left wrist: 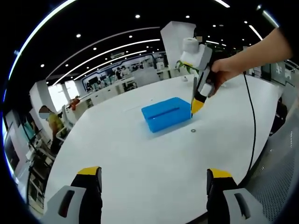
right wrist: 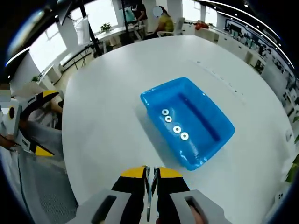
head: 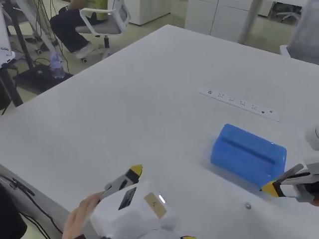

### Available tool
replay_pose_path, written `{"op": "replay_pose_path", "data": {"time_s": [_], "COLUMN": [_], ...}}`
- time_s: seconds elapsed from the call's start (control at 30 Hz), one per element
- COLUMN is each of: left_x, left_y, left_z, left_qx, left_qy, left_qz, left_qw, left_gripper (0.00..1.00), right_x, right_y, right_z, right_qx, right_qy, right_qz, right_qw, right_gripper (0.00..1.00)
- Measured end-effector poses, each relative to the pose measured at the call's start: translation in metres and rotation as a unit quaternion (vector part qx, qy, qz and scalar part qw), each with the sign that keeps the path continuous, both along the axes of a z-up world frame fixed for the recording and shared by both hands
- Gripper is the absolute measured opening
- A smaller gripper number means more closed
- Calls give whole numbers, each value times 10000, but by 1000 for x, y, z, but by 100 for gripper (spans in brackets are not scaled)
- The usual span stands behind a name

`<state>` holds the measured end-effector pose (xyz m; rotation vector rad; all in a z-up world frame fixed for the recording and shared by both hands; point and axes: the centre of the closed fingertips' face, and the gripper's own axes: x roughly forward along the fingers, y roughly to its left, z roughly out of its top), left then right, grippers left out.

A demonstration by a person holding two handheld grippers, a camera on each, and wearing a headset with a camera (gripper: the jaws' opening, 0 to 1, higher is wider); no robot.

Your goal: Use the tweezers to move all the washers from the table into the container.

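Because the one washer (head: 247,205) I can see outside the container (head: 248,155) lies flat on the smooth tabletop (head: 149,114), just beside the container's near wall, the likeliest mishap is that the tweezers (right wrist: 148,186) skid over it and flick it away instead of catching its rim. The washer looks thin, so a steep or hurried approach could push it against the container's base, or out toward the tabletop's edge on the person's side of the container. A second risk, as I judge it, is the tweezers twisting in their hold. The right gripper (right wrist: 150,173) keeps them only by squeeze, its jaws clenched on the slim metal shaft. Nothing steadies the container either, so a knock from that gripper could shove it. Four washers (right wrist: 174,125) lie in a row on the container's floor.

The right gripper hangs close by the container's near corner, tipped steeply downward, on the same side of the container as the loose washer. The left gripper (left wrist: 154,173) waits well away from the container, low and pointing toward it, its jaws spread wide and holding nothing.
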<state>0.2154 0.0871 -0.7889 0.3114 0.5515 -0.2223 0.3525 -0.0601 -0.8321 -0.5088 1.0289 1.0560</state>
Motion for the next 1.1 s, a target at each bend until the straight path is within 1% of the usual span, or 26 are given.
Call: {"op": "replay_pose_path", "data": {"time_s": [0.13, 0.27, 0.43, 0.53, 0.7, 0.83, 0.9, 1.1], "left_x": [0, 0, 0, 0, 0, -1, -1, -1], "left_y": [1, 2, 2, 2, 2, 3, 3, 3], "left_z": [1, 0, -1, -1, -2, -3, -3, -3], "left_qx": [7, 34, 49, 60, 82, 103, 108, 115], "left_qy": [-15, 0, 17, 25, 38, 57, 55, 65], "left_qz": [16, 31, 32, 47, 40, 43, 51, 57], "left_qw": [10000, 10000, 10000, 10000, 10000, 9999, 9999, 9999], "left_gripper": [96, 95, 95, 95, 95, 95, 95, 95], "right_x": [-1, -1, -3, -3, -5, -2, -2, -1], "right_y": [2, 5, 4, 2, 3, 1, 1, 2], "right_z": [-11, -16, -27, -29, -30, -35, -35, -36], "right_qx": [-60, -58, -182, -263, -298, -362, -369, -400], "right_qy": [7, 40, 108, 63, 112, 139, 112, 134], "right_qz": [90, 106, 178, 227, 243, 274, 293, 297], "right_qw": [9999, 9999, 9996, 9994, 9992, 9989, 9988, 9987], "right_gripper": [5, 5, 5, 5, 5, 5, 5, 5]}}
